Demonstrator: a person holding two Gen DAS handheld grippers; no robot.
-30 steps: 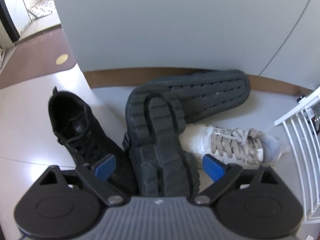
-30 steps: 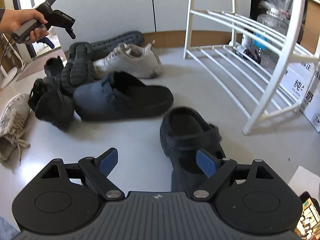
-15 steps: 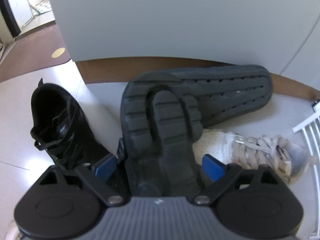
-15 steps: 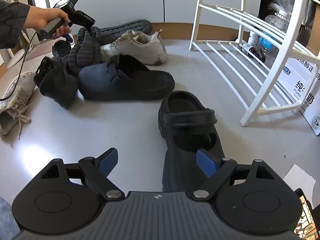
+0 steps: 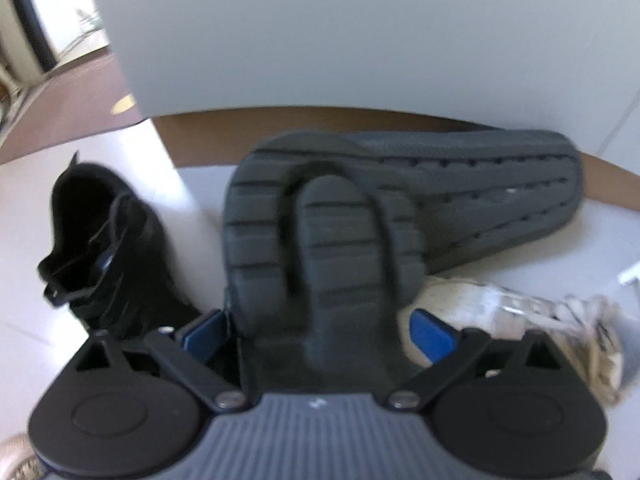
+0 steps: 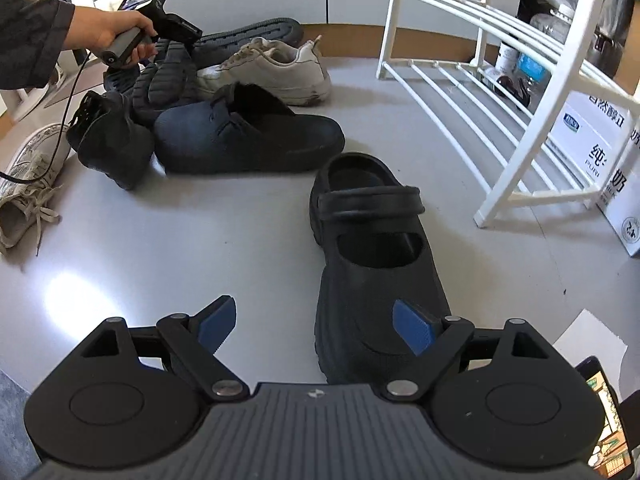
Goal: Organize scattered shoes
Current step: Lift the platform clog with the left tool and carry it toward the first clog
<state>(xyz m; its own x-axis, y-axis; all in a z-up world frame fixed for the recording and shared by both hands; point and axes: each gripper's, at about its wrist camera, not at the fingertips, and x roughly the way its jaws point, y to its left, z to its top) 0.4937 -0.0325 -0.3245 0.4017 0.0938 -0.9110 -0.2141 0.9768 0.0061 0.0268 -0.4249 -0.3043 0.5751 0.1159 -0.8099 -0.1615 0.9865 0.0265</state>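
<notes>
At the far left of the right wrist view a pale laced canvas sneaker (image 6: 28, 184) lies alone on the grey floor (image 6: 180, 248), and just right of it sits a pile: a black high-top shoe (image 6: 110, 140), a chunky dark grey ridged-sole shoe (image 5: 320, 248) lying sole-up, a dark navy slip-on clog (image 6: 248, 140) and an off-white leather sneaker (image 6: 272, 72). The left gripper (image 5: 316, 328), held in the person's hand (image 6: 108, 28), is the nearer tool to this pile. Its blue fingers (image 5: 432, 332) stand spread to either side of the sole-up shoe's near end, not visibly pressing on it, though blur makes contact hard to judge. The shoe's long axis runs away from the gripper, so the fingers straddle its width; closing across it looks like the coming move. Behind lies a long flat dark grey sole (image 5: 480, 192) against the wall. Further right, the right gripper (image 6: 316, 324) hangs wide open and empty above the floor, one finger over the toe of a black strapped foam clog (image 6: 372, 264), which points lengthwise toward it. The white wire shoe rack (image 6: 480, 80) stands at far right
</notes>
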